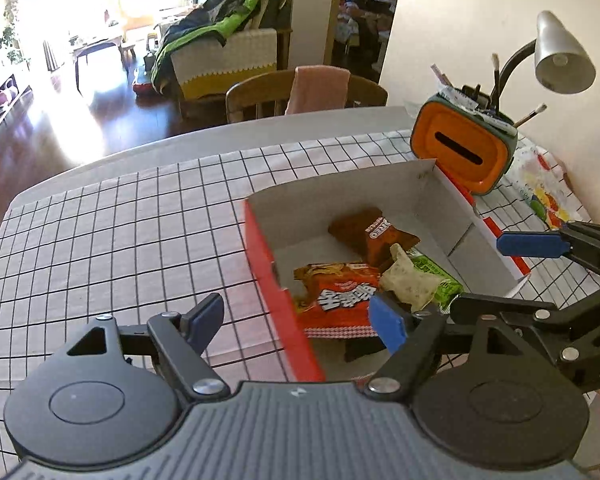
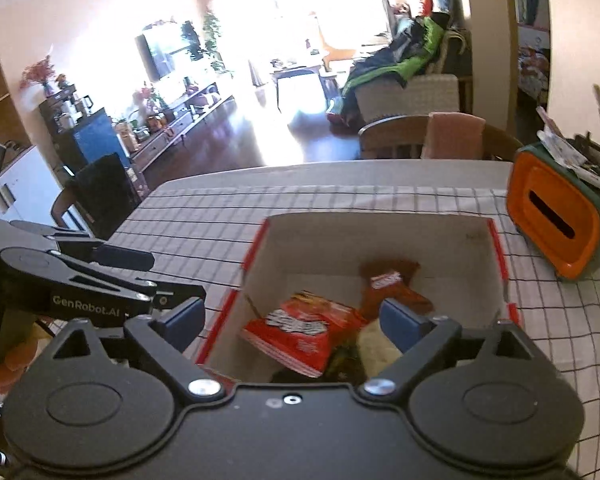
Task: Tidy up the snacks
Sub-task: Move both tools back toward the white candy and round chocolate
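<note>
Bench (image 1: 120, 220) covered with a black-on-white grid cloth (image 1: 100, 248). On it, a red-sided cardboard box (image 1: 260, 240), open top, pale inside. Orange-fronted slotted container (image 1: 460, 152) just beyond the box's far corner, desk lamp (image 1: 560, 56) behind it. Inside the box: orange-red snack packet (image 1: 336, 292), brown Oreo packet (image 1: 374, 236), green packet (image 1: 440, 276), pale cream packet (image 1: 408, 284) lying partly on the green one. Left tongs (image 1: 300, 320) spread wide, nothing gripped, straddling the box's near red wall. Right tongs (image 2: 292, 316) spread wide above the box, empty.
</note>
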Demonstrator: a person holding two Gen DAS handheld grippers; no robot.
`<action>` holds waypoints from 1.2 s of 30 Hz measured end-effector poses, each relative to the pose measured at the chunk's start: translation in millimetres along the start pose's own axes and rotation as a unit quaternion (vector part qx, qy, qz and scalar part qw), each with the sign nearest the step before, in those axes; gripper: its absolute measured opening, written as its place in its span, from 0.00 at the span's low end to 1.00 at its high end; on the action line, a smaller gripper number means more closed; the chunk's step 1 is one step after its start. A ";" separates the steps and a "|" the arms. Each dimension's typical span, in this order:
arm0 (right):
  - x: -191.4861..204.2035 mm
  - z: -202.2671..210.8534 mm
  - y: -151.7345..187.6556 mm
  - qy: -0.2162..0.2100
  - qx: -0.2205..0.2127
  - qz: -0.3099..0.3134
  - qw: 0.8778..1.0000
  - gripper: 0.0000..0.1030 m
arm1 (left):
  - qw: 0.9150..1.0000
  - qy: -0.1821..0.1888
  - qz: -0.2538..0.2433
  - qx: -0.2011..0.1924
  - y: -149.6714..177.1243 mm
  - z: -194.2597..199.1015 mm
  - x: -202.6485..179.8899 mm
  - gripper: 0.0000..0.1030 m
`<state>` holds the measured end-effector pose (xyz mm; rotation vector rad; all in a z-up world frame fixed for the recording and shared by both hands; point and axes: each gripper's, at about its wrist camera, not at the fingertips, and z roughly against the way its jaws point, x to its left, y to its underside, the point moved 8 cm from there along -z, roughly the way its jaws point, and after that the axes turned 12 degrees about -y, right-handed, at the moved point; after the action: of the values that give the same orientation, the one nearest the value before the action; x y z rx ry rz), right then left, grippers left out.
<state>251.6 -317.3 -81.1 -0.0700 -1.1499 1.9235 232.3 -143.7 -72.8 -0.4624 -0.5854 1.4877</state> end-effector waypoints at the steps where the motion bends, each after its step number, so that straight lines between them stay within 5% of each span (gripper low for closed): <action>1: 3.7 -1.9 -0.3 -0.003 -0.001 0.001 1.000 0.94 | 1.000 0.001 0.003 -0.002 2.2 2.2 5.2 0.79; 18: 74.8 -56.7 2.6 -0.052 -0.015 0.030 0.998 1.00 | 0.998 -0.005 0.056 -0.039 49.1 19.6 118.3 0.93; 28: 95.5 -104.4 17.1 -0.044 0.033 0.038 0.998 1.00 | 0.996 -0.044 0.072 0.008 100.3 -13.2 173.0 0.95; 36: 108.6 -144.4 23.4 -0.034 0.071 0.043 0.996 1.00 | 0.995 -0.022 0.081 0.056 139.1 -39.8 182.5 0.95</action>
<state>233.4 -146.5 -142.1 0.0239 -1.0660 2.0925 146.5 46.7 -175.9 -0.3983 -0.5052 1.6797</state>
